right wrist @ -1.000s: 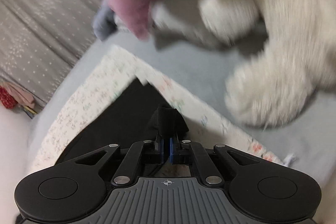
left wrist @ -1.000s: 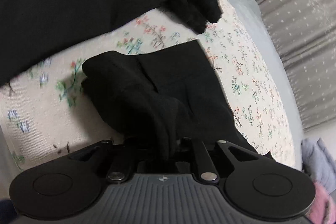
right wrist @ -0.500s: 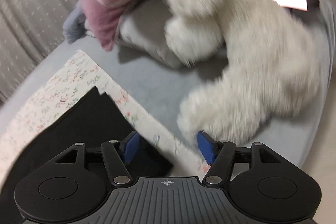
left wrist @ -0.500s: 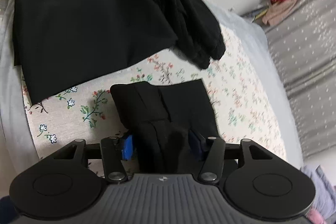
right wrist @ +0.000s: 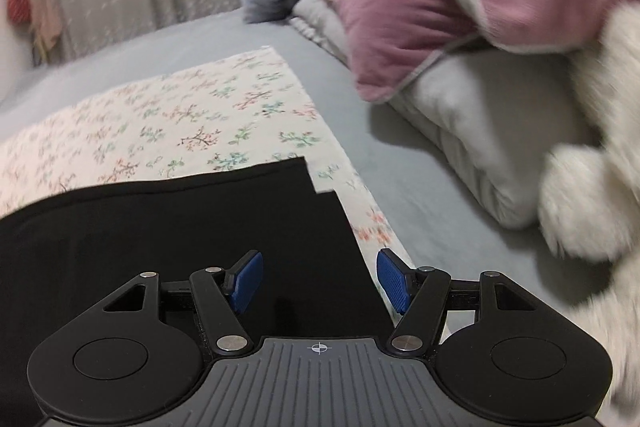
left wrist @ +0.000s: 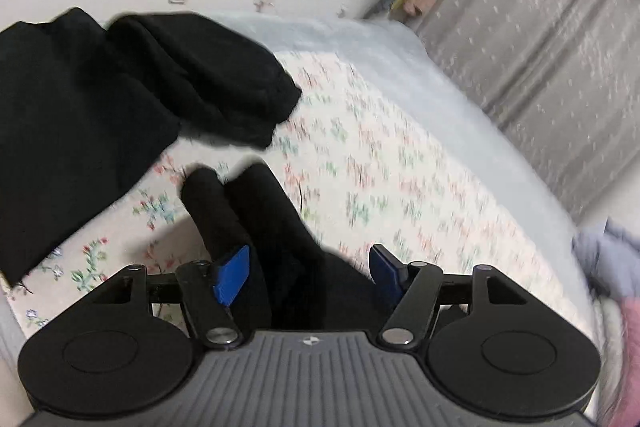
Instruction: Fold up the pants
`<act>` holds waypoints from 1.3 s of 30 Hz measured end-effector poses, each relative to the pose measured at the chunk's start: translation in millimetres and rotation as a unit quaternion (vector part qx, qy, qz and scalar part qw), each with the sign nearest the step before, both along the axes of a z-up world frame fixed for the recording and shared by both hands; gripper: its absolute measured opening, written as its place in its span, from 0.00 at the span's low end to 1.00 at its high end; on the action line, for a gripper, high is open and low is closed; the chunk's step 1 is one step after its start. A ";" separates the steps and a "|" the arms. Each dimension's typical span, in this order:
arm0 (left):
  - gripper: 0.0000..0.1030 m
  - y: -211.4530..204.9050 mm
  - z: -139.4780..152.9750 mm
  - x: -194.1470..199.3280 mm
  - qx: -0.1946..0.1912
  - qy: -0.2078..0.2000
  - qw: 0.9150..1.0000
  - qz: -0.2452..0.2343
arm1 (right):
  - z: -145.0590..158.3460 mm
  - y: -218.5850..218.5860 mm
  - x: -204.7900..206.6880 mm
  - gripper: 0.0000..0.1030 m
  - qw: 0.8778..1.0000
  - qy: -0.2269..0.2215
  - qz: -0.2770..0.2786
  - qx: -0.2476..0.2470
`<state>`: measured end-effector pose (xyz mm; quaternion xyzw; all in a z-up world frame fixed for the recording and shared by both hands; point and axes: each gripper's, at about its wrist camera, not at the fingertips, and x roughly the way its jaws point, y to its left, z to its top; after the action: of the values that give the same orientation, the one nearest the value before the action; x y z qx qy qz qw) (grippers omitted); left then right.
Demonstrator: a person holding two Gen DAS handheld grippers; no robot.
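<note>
The black pants [left wrist: 264, 223] lie on a floral cloth [left wrist: 380, 167] on the bed. In the left wrist view a bunched end of them runs between my left gripper's [left wrist: 310, 273] open blue pads, which do not clamp it. In the right wrist view the pants [right wrist: 180, 227] lie flat with a stepped corner. My right gripper [right wrist: 320, 281] is open just above their right edge and holds nothing.
Other black garments [left wrist: 120, 99] lie piled at the far left of the floral cloth. A pink pillow [right wrist: 460, 7], grey bedding [right wrist: 460, 131] and a white fluffy toy [right wrist: 592, 187] lie to the right on the grey sheet [right wrist: 400, 167]. A grey curtain [left wrist: 540, 27] hangs behind.
Both grippers were shut on the black pants a second ago; both have opened and let go. The pants now lie on the cloth, and both cameras have tilted up.
</note>
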<state>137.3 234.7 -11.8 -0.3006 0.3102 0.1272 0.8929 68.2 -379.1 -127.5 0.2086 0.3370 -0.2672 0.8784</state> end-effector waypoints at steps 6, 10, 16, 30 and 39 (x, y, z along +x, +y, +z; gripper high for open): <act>0.74 27.3 34.8 -36.6 0.046 -0.070 0.990 0.113 | -17.3 -19.5 7.0 0.62 1.000 0.014 -0.011 0.015; 0.77 -14.7 17.4 20.8 0.063 -0.030 0.996 -0.058 | -28.3 -15.0 14.2 0.62 1.000 0.026 0.012 0.010; 0.86 -143.3 -31.2 101.7 0.128 0.017 0.946 -0.298 | -22.5 -22.2 19.3 0.62 0.999 0.003 0.034 0.010; 0.04 -246.4 -103.4 171.7 0.260 0.066 0.848 -0.457 | -41.8 -68.5 60.2 0.33 0.996 -0.001 0.086 0.020; 0.04 -210.8 -60.2 167.6 0.188 -0.020 0.866 -0.463 | -13.7 -51.3 50.9 0.10 0.992 -0.030 0.111 -0.051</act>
<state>304.9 23.9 -72.0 0.0488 0.3656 -0.2510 0.8949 119.2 -430.4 -141.2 0.1325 0.3179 -0.1781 0.9218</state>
